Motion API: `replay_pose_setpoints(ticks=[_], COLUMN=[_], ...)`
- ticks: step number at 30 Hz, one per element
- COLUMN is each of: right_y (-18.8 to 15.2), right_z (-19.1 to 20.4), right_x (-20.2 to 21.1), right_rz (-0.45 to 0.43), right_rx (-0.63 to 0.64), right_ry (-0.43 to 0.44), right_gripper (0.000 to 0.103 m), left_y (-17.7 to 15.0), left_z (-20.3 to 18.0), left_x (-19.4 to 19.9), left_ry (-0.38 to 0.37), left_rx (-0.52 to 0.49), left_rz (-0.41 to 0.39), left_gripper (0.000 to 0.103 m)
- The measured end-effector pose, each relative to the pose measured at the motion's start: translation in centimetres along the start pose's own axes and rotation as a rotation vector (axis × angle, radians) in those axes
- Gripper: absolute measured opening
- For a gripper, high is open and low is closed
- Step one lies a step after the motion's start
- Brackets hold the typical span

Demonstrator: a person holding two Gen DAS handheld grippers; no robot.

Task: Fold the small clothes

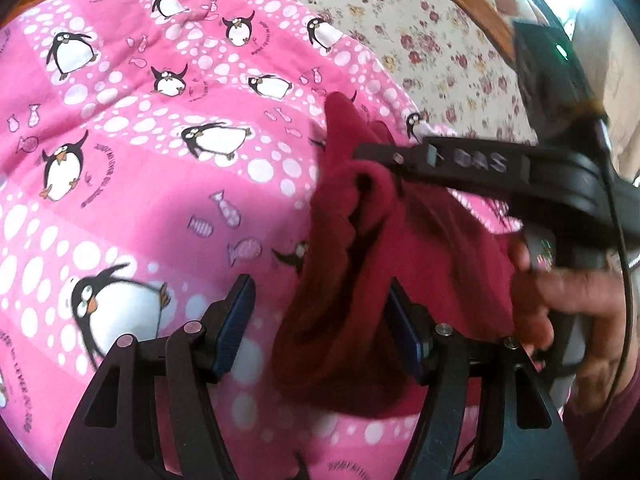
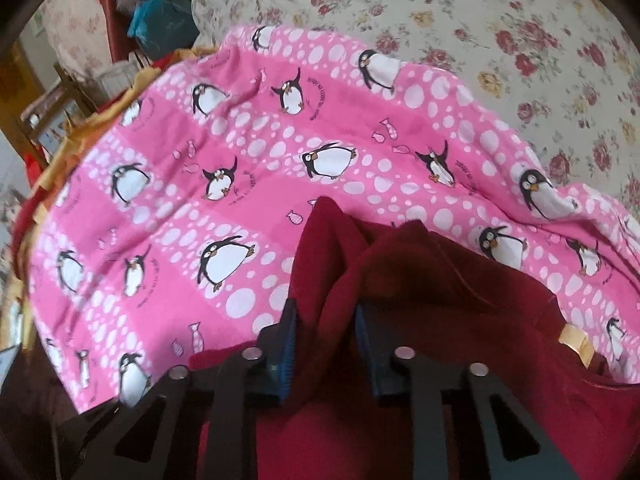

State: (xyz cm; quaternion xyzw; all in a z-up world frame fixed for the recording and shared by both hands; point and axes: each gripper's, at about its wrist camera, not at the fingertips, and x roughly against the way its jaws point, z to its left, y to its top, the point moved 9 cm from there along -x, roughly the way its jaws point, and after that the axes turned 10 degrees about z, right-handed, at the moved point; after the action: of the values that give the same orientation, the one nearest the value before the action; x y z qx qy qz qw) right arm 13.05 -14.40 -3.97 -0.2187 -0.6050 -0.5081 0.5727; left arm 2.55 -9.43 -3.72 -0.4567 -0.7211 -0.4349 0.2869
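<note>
A: Left wrist view, biggest thing first: pink penguin blanket (image 1: 140,152) fills most of the frame, w/ the flowered sheet (image 1: 440,40) across the upper right. That's the work surface, far as I can tell.

B: And the garment?

A: Dark red garment (image 1: 360,272), center-right, bunched and hanging in folds, lifted off the blanket for most of its length. Not flat, not folded. No neat edges anywhere.

B: Right wrist view agree?

A: Yes. Same blanket (image 2: 180,200) across the middle, sheet (image 2: 520,40) upper right, red garment (image 2: 420,280) heaped in the lower center and lower right. Small yellow tag (image 2: 576,344) shows at right edge of the cloth.

B: Grippers?

A: Right gripper (image 2: 326,332): fingers close together w/ a ridge of red cloth pinched between them, so it's holding the garment. In the left view it comes in from the right, hand (image 1: 576,308) on its handle. Left gripper (image 1: 320,328): fingers spread wide, cloth hangs between them beside the right-hand pad; not clamped.

B: So progress?

A: Early, I'd judge. Garment's only picked up. Spreading it flat and every fold look yet to do. No finished pile visible in either view.
</note>
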Motion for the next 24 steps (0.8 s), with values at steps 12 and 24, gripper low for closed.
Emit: replay_pose_setpoints(ticks=[12,24], right_y=[0.0,1.5], right_z=[-0.7,0.0], right_x=[1.6,-4.1], right_rz=[0.035,0.257], right_rx=[-0.070,-0.060], right_ry=[0.102,-0.015], right_gripper=[0.027,0.087], left_y=[0.3,0.1], left_z=[-4.6,-5.0], left_x=[0.6,1.1], left_ry=[-0.205,-0.199], left_rx=[-0.130,-0.162], left_rz=[-0.020,-0.035], left_gripper=[0.028,0.028])
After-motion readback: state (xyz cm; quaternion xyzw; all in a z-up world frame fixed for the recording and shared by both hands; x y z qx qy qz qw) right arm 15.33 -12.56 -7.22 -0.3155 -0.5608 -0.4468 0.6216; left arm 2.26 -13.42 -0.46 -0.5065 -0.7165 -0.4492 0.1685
